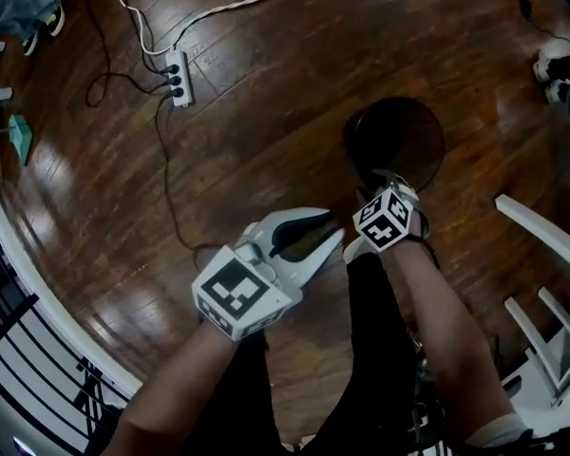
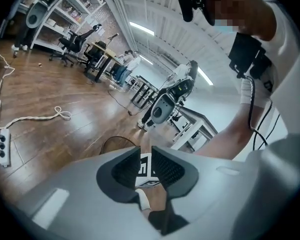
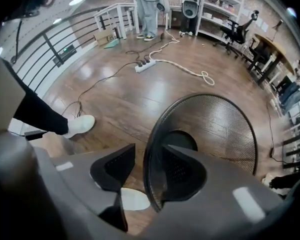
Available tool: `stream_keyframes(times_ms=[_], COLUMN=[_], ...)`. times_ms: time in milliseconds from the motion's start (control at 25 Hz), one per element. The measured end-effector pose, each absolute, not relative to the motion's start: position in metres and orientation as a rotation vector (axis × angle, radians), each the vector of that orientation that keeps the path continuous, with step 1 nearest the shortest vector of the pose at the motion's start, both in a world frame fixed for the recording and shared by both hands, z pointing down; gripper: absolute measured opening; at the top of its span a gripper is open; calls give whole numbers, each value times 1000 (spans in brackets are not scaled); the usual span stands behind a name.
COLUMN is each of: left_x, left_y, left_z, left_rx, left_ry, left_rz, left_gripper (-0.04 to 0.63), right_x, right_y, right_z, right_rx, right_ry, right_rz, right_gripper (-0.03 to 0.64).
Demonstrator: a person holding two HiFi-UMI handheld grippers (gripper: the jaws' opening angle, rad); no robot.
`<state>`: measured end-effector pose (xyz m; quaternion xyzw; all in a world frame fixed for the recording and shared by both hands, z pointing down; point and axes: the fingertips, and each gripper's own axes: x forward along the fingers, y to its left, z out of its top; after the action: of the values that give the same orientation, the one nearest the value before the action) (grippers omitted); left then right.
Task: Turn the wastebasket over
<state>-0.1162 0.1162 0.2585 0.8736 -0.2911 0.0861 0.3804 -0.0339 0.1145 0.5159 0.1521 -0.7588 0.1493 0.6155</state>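
Note:
A black mesh wastebasket (image 1: 396, 141) stands upright on the wooden floor, its open top towards me. My right gripper (image 1: 385, 180) points steeply down at its near rim, mostly hidden under its marker cube. In the right gripper view the right gripper (image 3: 147, 151) straddles the wastebasket's (image 3: 215, 129) rim: one jaw is inside, the other outside with a gap showing, so it is open. My left gripper (image 1: 334, 228) hovers just left of the right one. In its own view the left gripper (image 2: 146, 154) holds nothing; a narrow gap separates its pads.
A power strip (image 1: 177, 77) with a white cable (image 1: 218, 8) lies on the floor at the far left. A white frame (image 1: 541, 231) stands close on the right, a railing (image 1: 19, 255) at the near left. My white shoe (image 3: 80, 125) is beside the basket.

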Motion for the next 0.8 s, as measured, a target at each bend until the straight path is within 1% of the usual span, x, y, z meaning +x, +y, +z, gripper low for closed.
stream_keyframes(times_ms=[80, 120, 200, 240, 440, 560, 800], left_x=[-115, -115, -117, -118, -121, -124, -129], left_y=[112, 110, 108, 107, 102, 96, 87], left_z=[274, 280, 292, 296, 312, 316, 315], left_rx=[2215, 2210, 2198, 2192, 2169, 2158, 2143], left_ry=[-739, -737, -735, -734, -726, -714, -711], left_rz=[217, 220, 230, 234, 268, 287, 341], left_gripper=[60, 60, 60, 59, 60, 58, 59], right_x=[-34, -34, -36, -37, -32, -28, -42], right_y=[110, 110, 111, 113, 107, 93, 83], right_z=[534, 541, 550, 552, 547, 527, 466], right_rx=[332, 324, 309, 304, 339, 368, 373], right_ry=[-1731, -1724, -1718, -1721, -1754, -1812, -1997], right_rz=[332, 329, 323, 321, 314, 351, 566], right_gripper=[164, 147, 93, 44, 17, 11, 12])
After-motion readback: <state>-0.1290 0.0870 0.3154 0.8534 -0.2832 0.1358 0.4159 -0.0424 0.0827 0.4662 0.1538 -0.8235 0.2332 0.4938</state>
